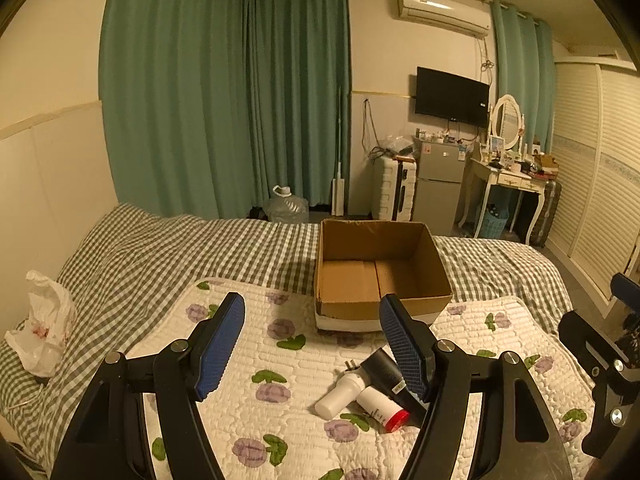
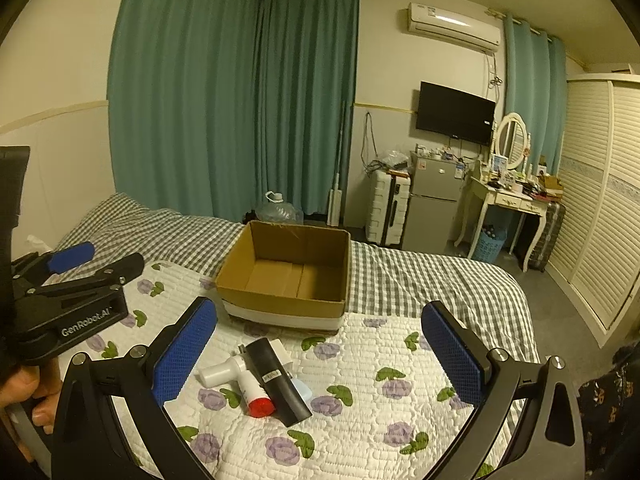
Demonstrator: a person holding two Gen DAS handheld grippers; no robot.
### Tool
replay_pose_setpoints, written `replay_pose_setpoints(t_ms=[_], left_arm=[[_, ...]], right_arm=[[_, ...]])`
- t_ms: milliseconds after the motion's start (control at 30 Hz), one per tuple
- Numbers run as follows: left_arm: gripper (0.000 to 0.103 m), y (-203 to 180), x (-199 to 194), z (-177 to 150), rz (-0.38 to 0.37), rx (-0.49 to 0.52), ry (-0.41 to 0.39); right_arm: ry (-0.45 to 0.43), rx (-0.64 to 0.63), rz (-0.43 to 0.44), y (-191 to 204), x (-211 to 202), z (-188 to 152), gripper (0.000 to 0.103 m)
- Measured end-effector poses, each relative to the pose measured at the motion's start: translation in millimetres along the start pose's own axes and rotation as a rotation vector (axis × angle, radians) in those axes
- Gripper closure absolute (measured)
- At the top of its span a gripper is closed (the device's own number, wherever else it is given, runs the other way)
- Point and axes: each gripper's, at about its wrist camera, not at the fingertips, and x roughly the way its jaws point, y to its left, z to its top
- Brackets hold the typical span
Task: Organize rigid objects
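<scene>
I read the left gripper (image 1: 312, 344) with its jaws spread wide and nothing between the blue pads; it hovers above the quilted floral mat (image 1: 248, 400). The right gripper (image 2: 320, 356) shows the same condition: jaws fully apart, nothing held, poised over the same mat. Between and just below both sets of fingers lies a small cluster of items, touching one another: a black cylinder (image 2: 278, 380) lying diagonally, a white bottle with a red cap (image 2: 256, 396) beside it, and a white plug-in device (image 2: 222, 372) with prongs visible in the left wrist view. Something pale blue shows under the black cylinder; I cannot tell what it is from either view. Beyond the cluster, at the far edge of the mat, stands an open cardboard box (image 1: 384, 304); its interior shows only bare cardboard flaps. The box rests partly on the checked bedspread (image 1: 160, 248). A crumpled white plastic bag (image 1: 46, 320) lies well apart at the left side of the bed.
</scene>
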Motion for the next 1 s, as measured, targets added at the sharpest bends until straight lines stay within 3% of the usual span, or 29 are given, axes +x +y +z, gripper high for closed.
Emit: replay_pose_setpoints(t_ms=[500, 700, 900, 1000], left_arm=[[0.030, -1, 41, -10, -0.002, 0.024, 0.027], [0.030, -2, 76, -34, -0.012, 0.054, 0.111], [0.030, -5, 111, -60, -0.032, 0.061, 0.212], [0.030, -9, 130, -74, -0.083, 0.090, 0.272]], right_arm=[[0.053, 0.000, 0.023, -16, 44, -14, 0.000], [0.121, 0.001, 0.046, -22, 78, -35, 0.001], [0.230, 0.018, 0.085, -25, 121, -70, 0.010], [0.282, -0.017, 0.117, -21, 142, -87, 0.012]])
